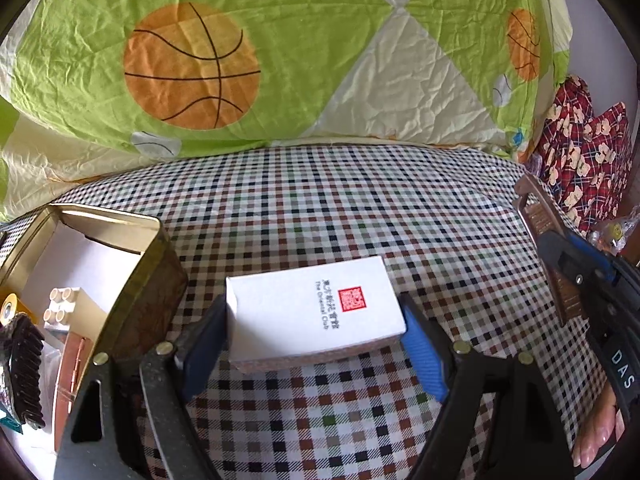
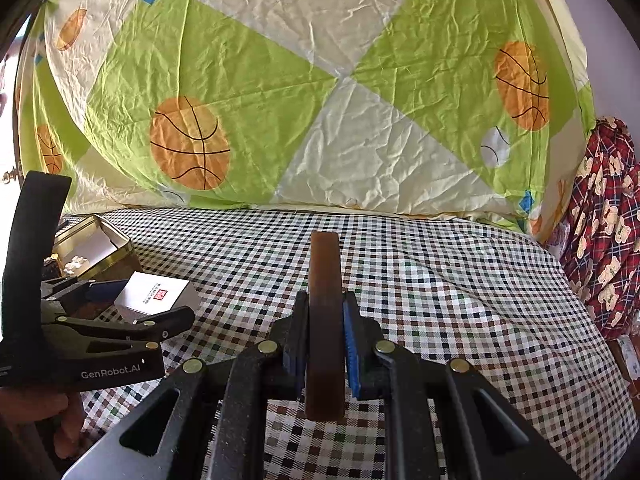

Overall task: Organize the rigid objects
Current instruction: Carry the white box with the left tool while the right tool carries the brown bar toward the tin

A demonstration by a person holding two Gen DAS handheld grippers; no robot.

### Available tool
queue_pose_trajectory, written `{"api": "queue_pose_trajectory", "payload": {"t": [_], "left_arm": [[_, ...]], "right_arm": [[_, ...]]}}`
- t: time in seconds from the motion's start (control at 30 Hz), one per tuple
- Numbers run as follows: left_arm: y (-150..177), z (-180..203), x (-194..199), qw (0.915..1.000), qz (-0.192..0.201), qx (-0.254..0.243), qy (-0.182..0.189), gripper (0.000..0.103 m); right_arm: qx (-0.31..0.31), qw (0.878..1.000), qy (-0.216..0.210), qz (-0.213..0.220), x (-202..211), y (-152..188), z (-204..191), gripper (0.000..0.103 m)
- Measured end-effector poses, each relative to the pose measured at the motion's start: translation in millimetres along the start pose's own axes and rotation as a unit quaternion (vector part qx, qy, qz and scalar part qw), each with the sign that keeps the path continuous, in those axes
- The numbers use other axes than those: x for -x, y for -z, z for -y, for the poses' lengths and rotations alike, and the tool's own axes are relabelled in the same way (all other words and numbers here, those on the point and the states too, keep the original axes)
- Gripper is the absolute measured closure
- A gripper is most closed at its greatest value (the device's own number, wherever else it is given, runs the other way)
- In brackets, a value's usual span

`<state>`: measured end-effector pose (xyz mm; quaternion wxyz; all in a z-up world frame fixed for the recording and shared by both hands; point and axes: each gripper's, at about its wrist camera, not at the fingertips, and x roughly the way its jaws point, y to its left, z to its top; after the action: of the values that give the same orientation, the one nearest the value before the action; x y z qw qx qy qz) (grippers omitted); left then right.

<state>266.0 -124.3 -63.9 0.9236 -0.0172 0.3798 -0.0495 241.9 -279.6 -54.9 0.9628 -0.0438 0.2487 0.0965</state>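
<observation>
The left gripper point(image 1: 312, 340) clamps a white box point(image 1: 316, 312) by its long sides; the box looks light, stiff and smooth. The right gripper point(image 2: 326, 344) squeezes a thin brown comb point(image 2: 325, 312) on its flat faces. Beyond, an open tin point(image 1: 120, 264) sits on the checked cloth point(image 1: 360, 208), before a basketball quilt point(image 1: 224, 40).

White box point(image 1: 316, 312): red square seal, Chinese characters too small to read, English line "The Oriental Club". Right hand-held gripper point(image 1: 576, 276): white letters "DAS" on black body. Left hand-held gripper point(image 2: 132, 300): "GenRobot.AI" on black side.
</observation>
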Motion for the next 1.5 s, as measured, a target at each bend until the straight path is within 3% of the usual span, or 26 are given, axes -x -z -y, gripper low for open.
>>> {"api": "queue_pose_trajectory", "payload": {"t": [0.37,0.6,0.97,1.23,1.5], "left_arm": [[16,-16,34,0.9987,0.050,0.005,-0.012,0.021],[26,-28,61,0.9947,0.100,0.011,-0.024,0.021],[44,-38,93,0.9893,0.143,0.001,-0.027,0.021],[56,-47,116,0.9814,0.189,0.002,-0.034,0.021],[64,-55,131,0.9732,0.227,0.001,-0.040,0.021]], "right_arm": [[0.037,0.999,0.004,0.024,12,1,-19,0.086],[0.043,0.998,0.003,0.035,17,1,-21,0.086],[0.049,0.997,0.004,0.052,24,3,-27,0.086],[0.027,0.997,-0.010,0.074,34,3,-28,0.086],[0.046,0.993,-0.034,0.107,52,5,-49,0.086]]}}
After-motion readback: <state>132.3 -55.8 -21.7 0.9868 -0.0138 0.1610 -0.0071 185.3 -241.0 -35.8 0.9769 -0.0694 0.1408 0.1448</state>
